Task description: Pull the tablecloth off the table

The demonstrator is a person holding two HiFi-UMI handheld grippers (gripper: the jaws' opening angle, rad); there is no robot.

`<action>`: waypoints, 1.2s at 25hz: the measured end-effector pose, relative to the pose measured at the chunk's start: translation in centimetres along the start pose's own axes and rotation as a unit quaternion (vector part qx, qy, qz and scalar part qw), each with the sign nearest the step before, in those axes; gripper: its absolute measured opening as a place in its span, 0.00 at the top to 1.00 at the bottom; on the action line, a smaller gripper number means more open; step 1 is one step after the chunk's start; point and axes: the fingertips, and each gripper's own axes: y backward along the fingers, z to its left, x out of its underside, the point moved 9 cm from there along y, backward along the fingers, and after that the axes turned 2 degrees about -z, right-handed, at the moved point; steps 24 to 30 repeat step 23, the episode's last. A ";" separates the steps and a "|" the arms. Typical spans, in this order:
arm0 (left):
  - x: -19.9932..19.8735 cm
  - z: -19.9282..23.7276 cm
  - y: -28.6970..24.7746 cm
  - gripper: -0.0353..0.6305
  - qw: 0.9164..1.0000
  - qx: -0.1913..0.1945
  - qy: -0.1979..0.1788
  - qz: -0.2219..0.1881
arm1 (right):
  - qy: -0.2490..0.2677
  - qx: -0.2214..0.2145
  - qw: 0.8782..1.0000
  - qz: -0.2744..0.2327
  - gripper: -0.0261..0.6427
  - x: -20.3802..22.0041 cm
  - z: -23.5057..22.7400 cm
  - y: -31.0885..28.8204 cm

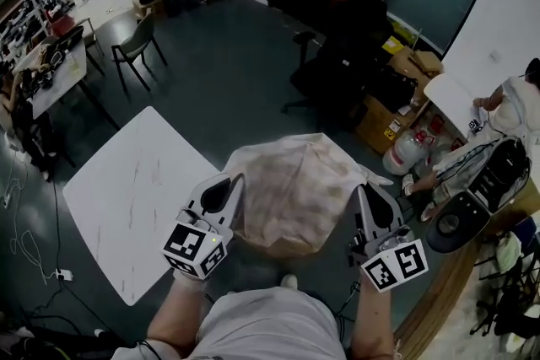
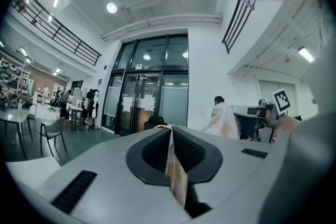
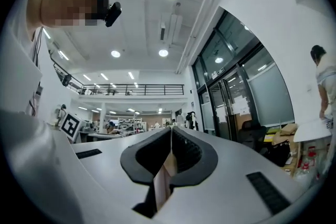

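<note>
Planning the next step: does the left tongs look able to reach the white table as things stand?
Likely yes: the white table lies close beside the left tongs with nothing between, but these are shut on the tablecloth, so they would carry it along.

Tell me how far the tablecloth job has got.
Done: the tablecloth is off; the white table lies bare. In hand: left gripper and right gripper each shut on a cloth edge, holding it up beside the table. Left: probably only putting it down.

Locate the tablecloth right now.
Head view, centre: the tablecloth hangs bunched between the left gripper and the right gripper, both shut on its edges, just right of the white table.
</note>
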 end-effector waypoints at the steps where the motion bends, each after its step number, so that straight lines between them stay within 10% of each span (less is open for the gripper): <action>1: 0.0 -0.2 -0.2 0.93 1.000 0.001 -0.001 0.000 | 0.000 0.006 1.000 0.002 0.92 0.0 -0.3 0.2; 30: -0.2 -1.5 0.5 0.93 1.000 -0.001 -0.008 -0.004 | -0.009 0.011 1.000 0.002 0.92 0.2 -0.6 1.0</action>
